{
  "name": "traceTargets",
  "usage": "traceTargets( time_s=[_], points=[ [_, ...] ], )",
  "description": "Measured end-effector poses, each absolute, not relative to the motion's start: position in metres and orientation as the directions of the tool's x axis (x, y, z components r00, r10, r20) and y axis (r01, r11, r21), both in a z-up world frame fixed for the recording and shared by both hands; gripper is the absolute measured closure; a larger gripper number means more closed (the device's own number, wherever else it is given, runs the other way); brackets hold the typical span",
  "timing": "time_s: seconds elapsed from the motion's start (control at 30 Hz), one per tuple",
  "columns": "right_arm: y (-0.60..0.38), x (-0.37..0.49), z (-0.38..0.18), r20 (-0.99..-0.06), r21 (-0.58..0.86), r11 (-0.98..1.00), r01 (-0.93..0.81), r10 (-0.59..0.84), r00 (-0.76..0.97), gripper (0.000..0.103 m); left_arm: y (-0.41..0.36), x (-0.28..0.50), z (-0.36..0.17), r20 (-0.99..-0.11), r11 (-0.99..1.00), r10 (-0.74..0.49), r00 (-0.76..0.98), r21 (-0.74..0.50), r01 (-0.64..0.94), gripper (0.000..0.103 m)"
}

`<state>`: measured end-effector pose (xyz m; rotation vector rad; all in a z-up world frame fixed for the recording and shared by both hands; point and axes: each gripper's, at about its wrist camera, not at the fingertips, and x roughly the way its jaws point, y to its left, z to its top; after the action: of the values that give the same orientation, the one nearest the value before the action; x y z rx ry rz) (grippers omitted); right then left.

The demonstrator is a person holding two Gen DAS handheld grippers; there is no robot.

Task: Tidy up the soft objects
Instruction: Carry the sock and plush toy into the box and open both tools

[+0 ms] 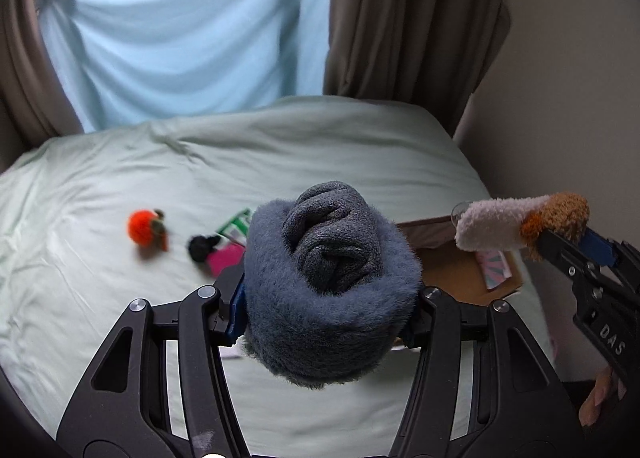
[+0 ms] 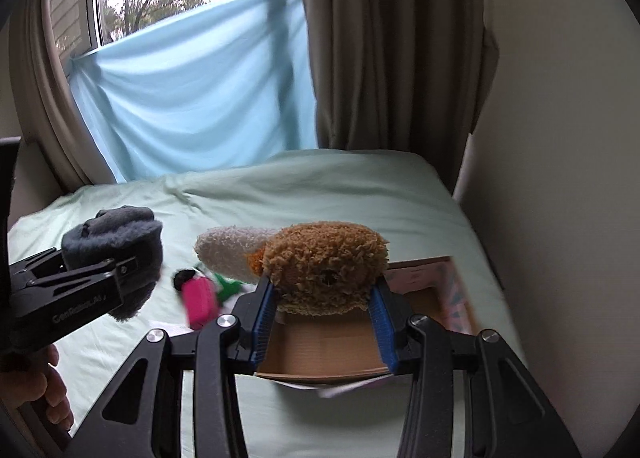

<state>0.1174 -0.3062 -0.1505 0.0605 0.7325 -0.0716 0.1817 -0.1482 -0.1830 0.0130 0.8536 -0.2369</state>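
On my left wrist view, the left tool (image 1: 326, 312) grips a fuzzy blue-grey sock bundle (image 1: 328, 286) that hides both pads and most of the cardboard box (image 1: 460, 274) behind it. Left of the box, on the bed (image 1: 100, 298), lie a blurred orange plush (image 1: 146, 228), a black pom-pom (image 1: 202, 246) and a pink piece (image 1: 224, 260) I can't identify.

On my right wrist view, the right tool (image 2: 324, 318) clamps a brown and white plush (image 2: 320, 266) by its brown end, directly above the box (image 2: 332, 354). The plush's white end points left. The box's right edge is smeared; its front is cut off by the fingers (image 2: 262, 322).
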Motion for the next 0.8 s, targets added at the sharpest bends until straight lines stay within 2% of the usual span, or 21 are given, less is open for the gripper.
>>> traceTargets(
  time_s=[0.3,0.47,0.8],
  points=[
    [-0.382,0.156,-0.189,-0.788,0.030,0.996,0.086,-0.030,0.615,0.063,-0.232,0.202,-0.239,-0.833,0.968,-0.201,0.516,-0.088,0.235,0.051],
    [-0.406,0.195,-0.229,-0.859,0.068,0.994,0.083,0.016,0.512,0.063,-0.263,0.228,-0.279,-0.880,0.968,-0.183,0.439,-0.085,0.235,0.051],
    [-0.432,0.255,-0.319,-0.943,0.167,0.979,0.116,0.124,0.309,0.063,-0.300,0.276,-0.372,-0.960,0.974,-0.121,0.251,-0.065,0.219,0.051]
  ],
)
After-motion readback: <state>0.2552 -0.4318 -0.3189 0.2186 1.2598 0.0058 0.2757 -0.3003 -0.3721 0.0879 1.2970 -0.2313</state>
